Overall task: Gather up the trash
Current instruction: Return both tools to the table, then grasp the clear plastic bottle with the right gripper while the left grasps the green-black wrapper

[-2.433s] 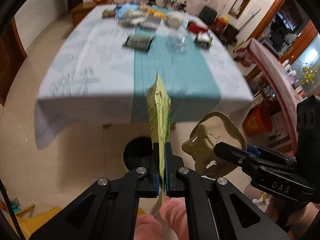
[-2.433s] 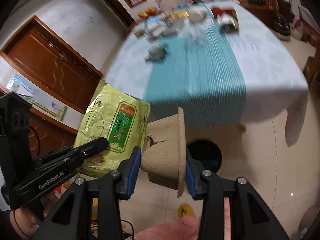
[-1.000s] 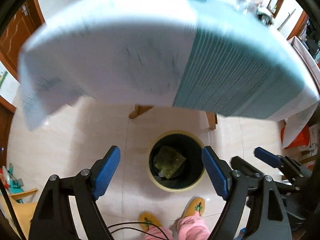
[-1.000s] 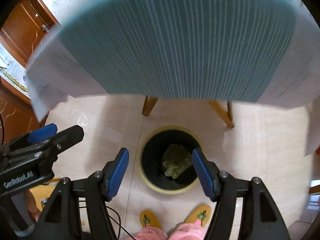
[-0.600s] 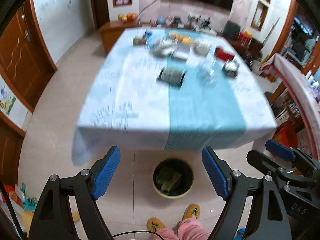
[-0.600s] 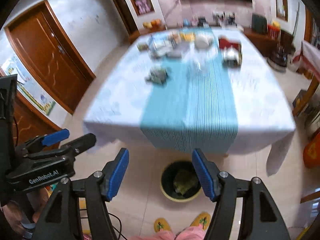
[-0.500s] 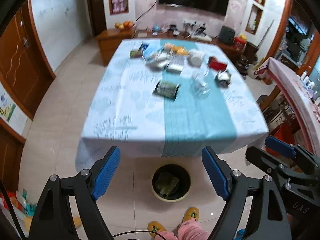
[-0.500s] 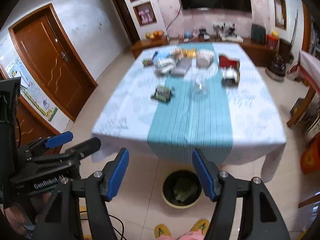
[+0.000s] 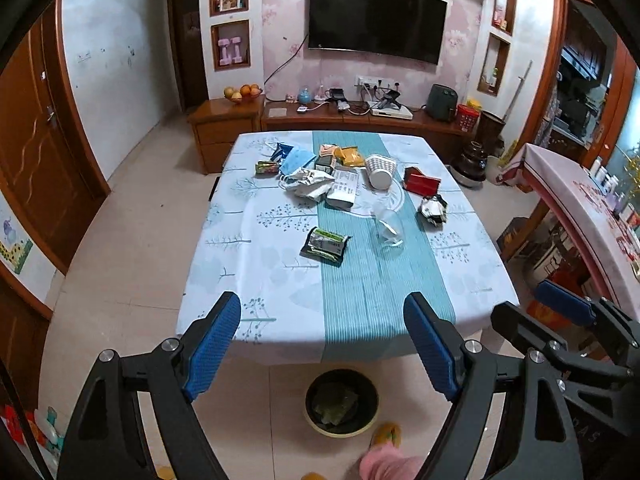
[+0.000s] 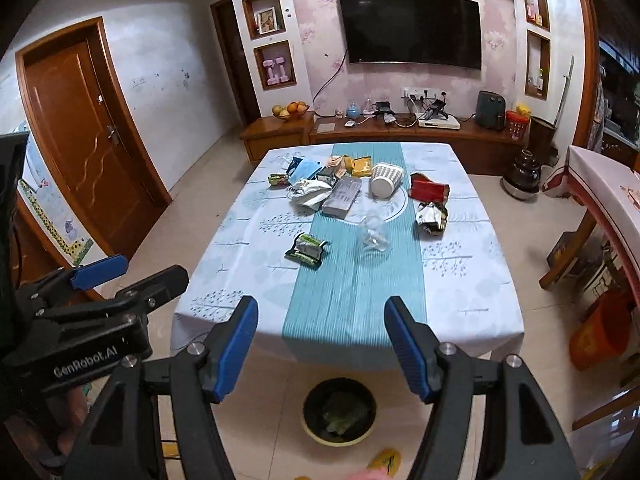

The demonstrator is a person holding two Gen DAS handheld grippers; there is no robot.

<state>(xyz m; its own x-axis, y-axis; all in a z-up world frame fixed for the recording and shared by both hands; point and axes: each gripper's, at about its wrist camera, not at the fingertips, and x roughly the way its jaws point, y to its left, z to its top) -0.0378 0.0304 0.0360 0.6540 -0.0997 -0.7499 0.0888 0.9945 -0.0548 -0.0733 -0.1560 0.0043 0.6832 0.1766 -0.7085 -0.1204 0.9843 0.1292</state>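
A round black trash bin (image 9: 341, 401) (image 10: 339, 411) stands on the floor below the table's near edge, with a green wrapper inside. On the table (image 9: 256, 272) (image 10: 472, 280) lie several pieces of trash: a green snack wrapper (image 9: 325, 241) (image 10: 306, 249), a clear plastic cup (image 9: 389, 229) (image 10: 373, 237), a crumpled foil packet (image 9: 432, 209) (image 10: 431, 216), a red box (image 9: 420, 181) (image 10: 429, 189), a paper cup (image 9: 380, 166) (image 10: 385, 179) and a heap at the far end. My left gripper (image 9: 322, 344) and right gripper (image 10: 320, 340) hang open and empty, high above the near table edge.
A TV cabinet (image 10: 400, 128) with cables and a fruit bowl lines the far wall under a wall TV. A second table (image 9: 580, 204) stands at the right, wooden doors (image 10: 88, 128) at the left. Slippered feet (image 9: 384, 436) show beside the bin.
Both grippers let go of their trash into the bin, then rose from just over it to high above the table, tilting up so the whole tabletop came into view.
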